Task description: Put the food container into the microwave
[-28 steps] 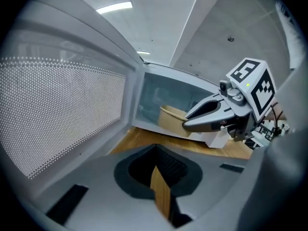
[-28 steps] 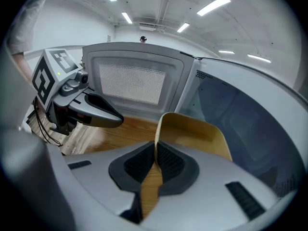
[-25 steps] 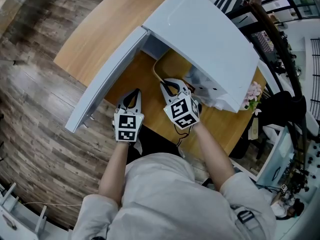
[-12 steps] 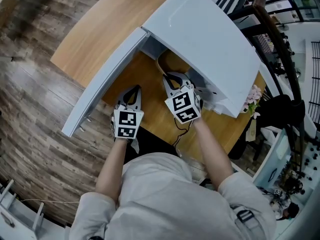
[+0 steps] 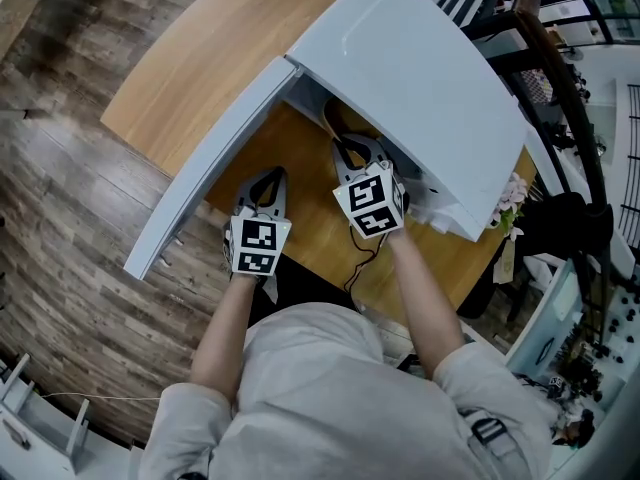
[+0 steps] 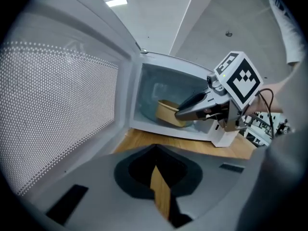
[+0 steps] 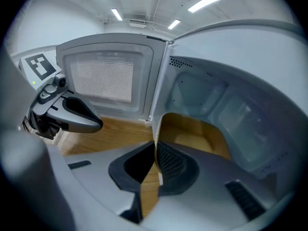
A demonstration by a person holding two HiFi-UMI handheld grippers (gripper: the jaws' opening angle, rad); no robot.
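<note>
Tan food container [image 7: 195, 131] in right gripper [image 7: 155, 148], inside microwave [image 5: 420, 68]

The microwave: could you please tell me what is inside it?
A brown food container is in the microwave, its rim pinched by the right gripper. The gripper covers whether it touches the cavity floor.

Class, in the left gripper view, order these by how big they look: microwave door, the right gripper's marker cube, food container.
1. microwave door, closest to the camera.
2. marker cube.
3. food container, partly hidden behind the right gripper and farther away, so places two and three are unsure.
</note>
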